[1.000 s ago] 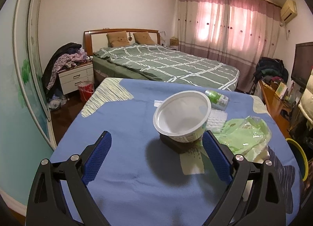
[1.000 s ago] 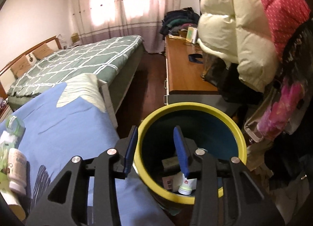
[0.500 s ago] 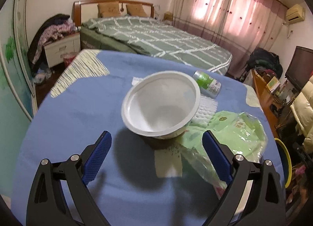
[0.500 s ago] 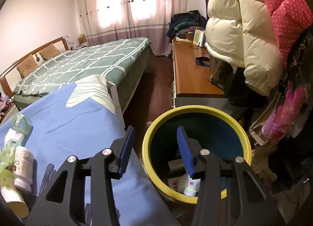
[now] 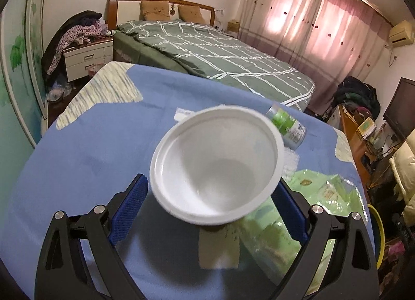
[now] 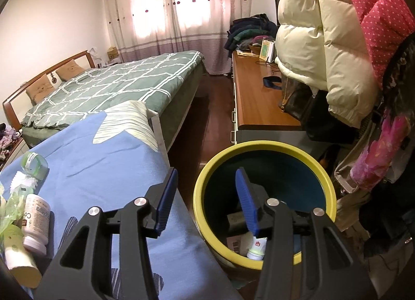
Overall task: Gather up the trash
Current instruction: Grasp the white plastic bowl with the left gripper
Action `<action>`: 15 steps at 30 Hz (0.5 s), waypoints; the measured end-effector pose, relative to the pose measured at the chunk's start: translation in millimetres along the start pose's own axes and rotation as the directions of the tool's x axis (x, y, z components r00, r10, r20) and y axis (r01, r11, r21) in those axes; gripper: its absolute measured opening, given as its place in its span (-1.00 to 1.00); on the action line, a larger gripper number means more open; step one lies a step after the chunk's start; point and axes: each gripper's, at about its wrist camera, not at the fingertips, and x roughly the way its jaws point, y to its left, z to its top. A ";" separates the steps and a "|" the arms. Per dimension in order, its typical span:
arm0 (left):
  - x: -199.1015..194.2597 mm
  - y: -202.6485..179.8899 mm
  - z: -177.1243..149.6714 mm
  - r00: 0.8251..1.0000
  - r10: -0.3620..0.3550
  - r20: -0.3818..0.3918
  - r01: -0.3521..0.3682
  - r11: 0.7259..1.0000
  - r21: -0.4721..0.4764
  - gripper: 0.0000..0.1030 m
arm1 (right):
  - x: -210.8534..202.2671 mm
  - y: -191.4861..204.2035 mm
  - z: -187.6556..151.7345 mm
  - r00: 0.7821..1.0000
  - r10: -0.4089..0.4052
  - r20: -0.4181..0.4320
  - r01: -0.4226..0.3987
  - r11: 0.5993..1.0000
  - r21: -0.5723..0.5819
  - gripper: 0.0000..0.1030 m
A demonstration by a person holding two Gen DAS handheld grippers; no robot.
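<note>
1. The left tongs [image 5: 210,206] stand spread wide and empty, and they have come in closer than half a second ago: the round white plastic bowl [image 5: 216,166] now fills the gap between the blue pads [image 5: 128,209], where earlier it sat well ahead of them.
2. The bowl rests tilted on the blue-clothed counter [image 5: 85,159], its mouth turned toward the camera; neither pad can be seen touching it, and its rim is slightly blurred.
3. The bowl hides what it sits on. The right pad is partly cut off behind its rim.
4. A green-labelled bottle lying on its side [image 5: 288,128] shows just behind the bowl, partly covered by it. A crumpled green plastic bag [image 5: 321,196] lies to the right, near the right finger.
5. The right tongs [image 6: 206,196] are partly open and hold nothing. Against the earlier frame they have barely shifted, sitting over the edge of the yellow-rimmed round bin [image 6: 262,145] with one pad above the counter and the other above the bin's dark inside.
6. Inside the bin, a white tube [image 6: 255,246] and some boxes are half hidden by the right finger; their labels cannot be read.
7. A white pill bottle [image 6: 36,222] lies at the left edge of the right wrist view.
</note>
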 end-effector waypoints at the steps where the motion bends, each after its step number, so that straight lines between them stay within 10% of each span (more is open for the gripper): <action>1: 0.2 -1.1 2.1 1.000 0.000 0.006 0.000 1.000 0.002 0.80 | 0.0 -0.2 0.0 1.000 0.000 0.000 0.000 1.000 -0.001 -0.12; 15: -3.7 -8.7 16.5 0.998 -0.004 0.059 0.002 0.999 0.036 0.72 | 2.2 0.7 0.9 1.000 0.010 -0.006 -0.010 1.000 -0.007 -0.12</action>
